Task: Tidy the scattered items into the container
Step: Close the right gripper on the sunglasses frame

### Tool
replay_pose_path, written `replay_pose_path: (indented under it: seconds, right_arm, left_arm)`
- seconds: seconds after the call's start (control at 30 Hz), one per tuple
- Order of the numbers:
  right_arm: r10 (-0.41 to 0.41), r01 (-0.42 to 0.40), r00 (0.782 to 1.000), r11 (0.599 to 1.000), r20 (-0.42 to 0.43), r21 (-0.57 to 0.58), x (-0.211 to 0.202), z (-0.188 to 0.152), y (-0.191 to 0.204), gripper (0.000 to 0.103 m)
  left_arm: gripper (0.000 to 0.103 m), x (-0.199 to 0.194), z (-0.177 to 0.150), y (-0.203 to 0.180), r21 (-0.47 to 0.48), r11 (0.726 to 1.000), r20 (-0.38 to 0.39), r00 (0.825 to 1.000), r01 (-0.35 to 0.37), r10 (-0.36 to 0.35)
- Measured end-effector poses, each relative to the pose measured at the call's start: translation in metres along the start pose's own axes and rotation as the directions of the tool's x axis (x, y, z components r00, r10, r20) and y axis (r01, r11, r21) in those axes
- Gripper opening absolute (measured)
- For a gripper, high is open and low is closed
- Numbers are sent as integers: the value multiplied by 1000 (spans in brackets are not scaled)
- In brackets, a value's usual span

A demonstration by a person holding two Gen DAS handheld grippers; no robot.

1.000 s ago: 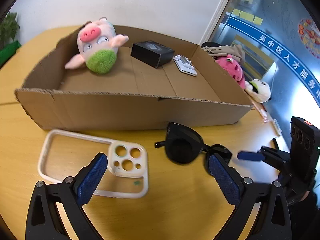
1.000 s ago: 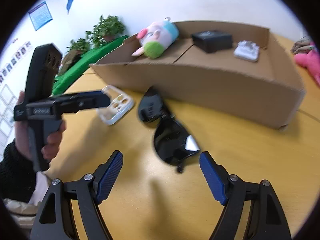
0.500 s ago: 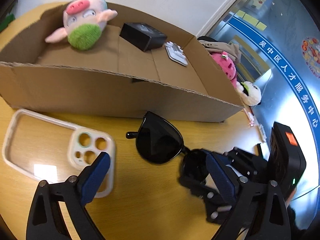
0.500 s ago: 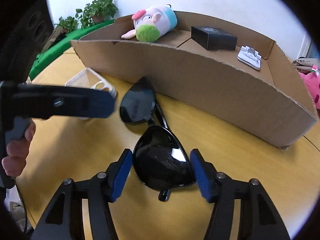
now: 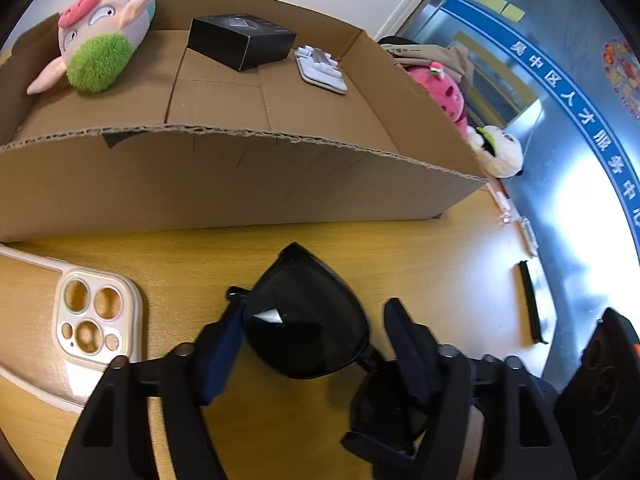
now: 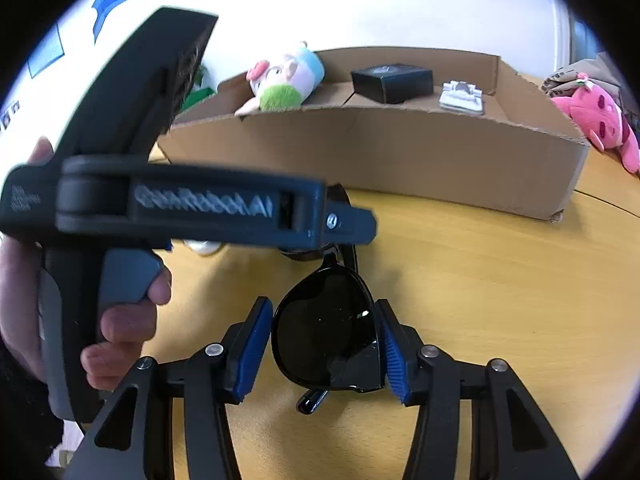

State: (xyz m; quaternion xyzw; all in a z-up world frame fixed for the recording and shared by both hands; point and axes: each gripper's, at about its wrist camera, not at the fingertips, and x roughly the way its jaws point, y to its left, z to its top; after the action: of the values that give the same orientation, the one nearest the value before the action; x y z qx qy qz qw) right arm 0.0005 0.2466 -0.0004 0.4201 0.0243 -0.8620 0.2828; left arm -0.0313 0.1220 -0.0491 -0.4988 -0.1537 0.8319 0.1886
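Both of your grippers are on the same pair of sunglasses (image 6: 328,336), which lie on the desk (image 6: 500,280) just in front of the cardboard box (image 6: 400,160). Your right gripper (image 6: 326,350) straddles the near lens, its jaws closing, with the blue pads (image 6: 256,344) hard against the rim on each side; whether they press yet I cannot tell for certain, though it looks like contact. Your left gripper (image 5: 312,344) straddles the other lens, its jaws also closing, and there is a visible gap at the right pad, so that one has not gripped.

The risk here is two grips on one thin, hinged frame. If you lift with both and your hands drift apart or twist, the bridge takes the strain and may flex or snap. If one set of jaws closes before the other, the frame can skid on the smooth desk and pop out. Pads squeezing on a curved lens edge may also slip upward.

Mind the phone case (image 5: 92,320) beside your left gripper; a sideways nudge would push it away. The box already holds a plush pig (image 5: 100,40), a black carton (image 5: 240,40) and a small white item (image 5: 320,68), so clear the front wall when you carry over.
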Motion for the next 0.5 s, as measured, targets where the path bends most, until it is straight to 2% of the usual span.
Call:
replay_pose_path:
  seconds: [0.13, 0.17, 0.2, 0.23, 0.33, 0.43, 0.5]
  right_arm:
    - [12, -11, 1000, 1000, 19, -11, -5, 4, 4, 49]
    - [17, -17, 1000, 1000, 26, -14, -7, 5, 6, 32]
    - [24, -24, 999, 999, 30, -22, -8, 7, 10, 9]
    - [41, -40, 999, 998, 24, -38, -9, 9, 14, 9]
    - [13, -12, 1000, 994, 10, -109, -3, 8, 30, 10]
    - [62, -63, 998, 996, -15, -58, 2, 8, 25, 10]
    - [84, -85, 996, 996, -18, -34, 3, 7, 21, 10]
  left_arm:
    - [65, 0, 2, 3, -3, 1000, -11, 1000, 12, -12]
    - [60, -1, 1, 3, -3, 1000, -15, 1000, 12, -12]
    - [58, -1, 1, 2, -4, 1000, -19, 1000, 25, -25]
    - [58, -3, 0, -2, 6, 1000, -20, 999, 30, -30]
    - [57, -4, -2, -10, 54, 998, -10, 1000, -22, 23]
    - [57, 1, -3, -1, 9, 1000, -38, 999, 2, -2]
    - [57, 0, -4, -2, 14, 1000, -36, 999, -5, 5]
